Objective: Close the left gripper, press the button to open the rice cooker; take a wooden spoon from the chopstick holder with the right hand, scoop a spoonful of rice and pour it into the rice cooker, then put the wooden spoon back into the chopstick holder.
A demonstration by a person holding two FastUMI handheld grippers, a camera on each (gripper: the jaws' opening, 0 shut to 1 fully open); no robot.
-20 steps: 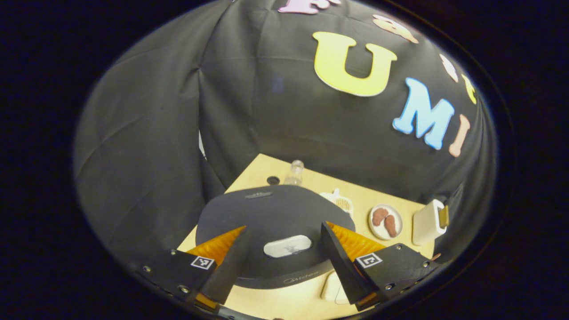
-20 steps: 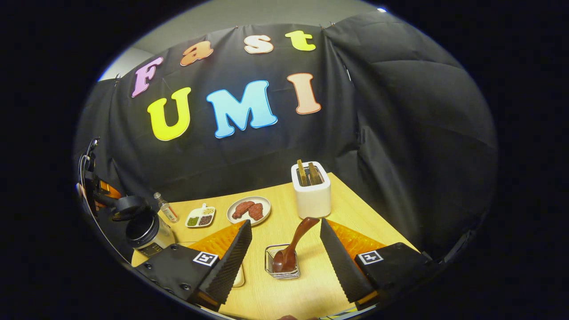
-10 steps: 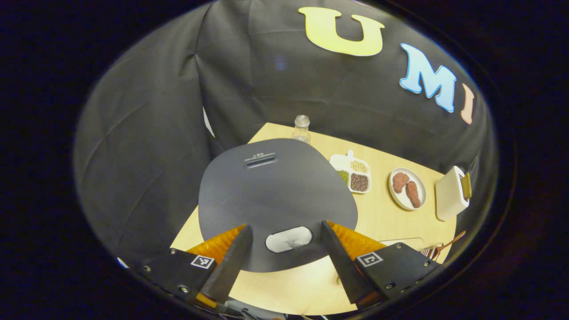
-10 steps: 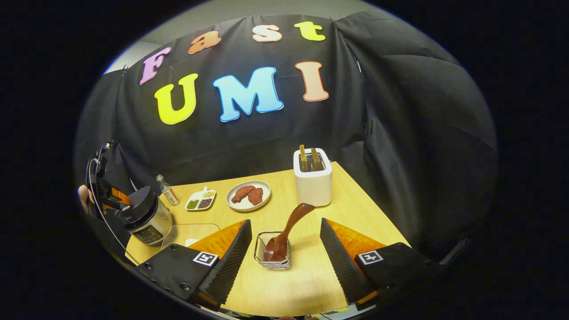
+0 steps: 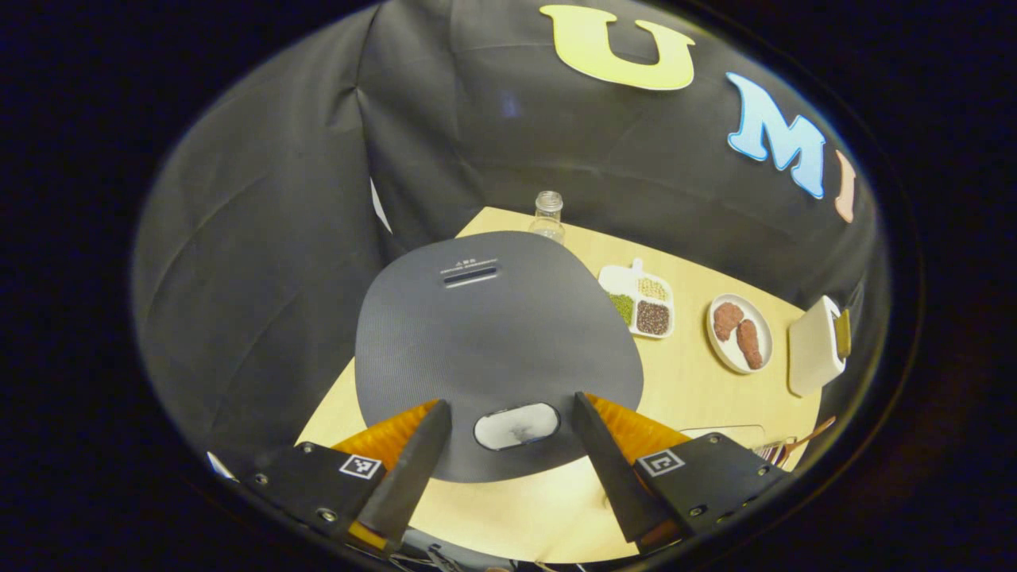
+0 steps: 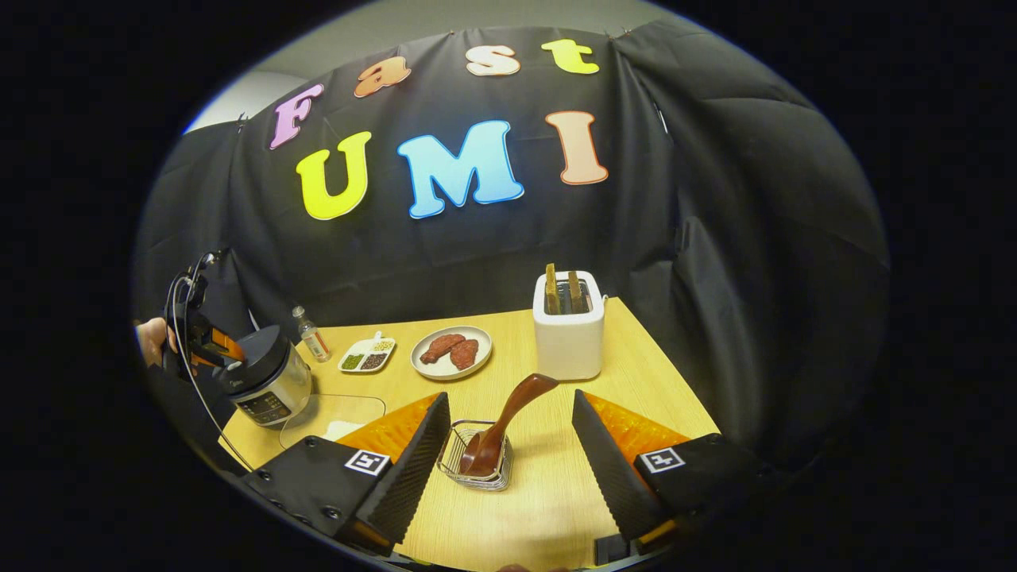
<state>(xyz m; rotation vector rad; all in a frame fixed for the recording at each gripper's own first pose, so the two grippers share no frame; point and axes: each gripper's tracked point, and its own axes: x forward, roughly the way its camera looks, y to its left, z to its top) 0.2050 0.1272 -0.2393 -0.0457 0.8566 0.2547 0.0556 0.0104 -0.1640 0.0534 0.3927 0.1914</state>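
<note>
Black cloth closes the booth behind a pale wooden desk on which the cooking things are laid out. In the left gripper view, the left tongs are held wide apart and grip nothing, poised low in the frame above the closed rice cooker, whose pale oval button lies between the tips; since the task calls for a closed press, the spread looks like a step not yet done. In the right gripper view, the right tongs are likewise spread and empty, lined up at the bottom of the frame on either side of the wire chopstick holder, from which the wooden spoon leans up toward the right, its handle presented for a grasp. A clear tray, judged to hold the rice, sits at lower left, near the cooker. Farther back stand a white toaster, a plate of meat, a divided dish of beans and a small bottle.
</note>
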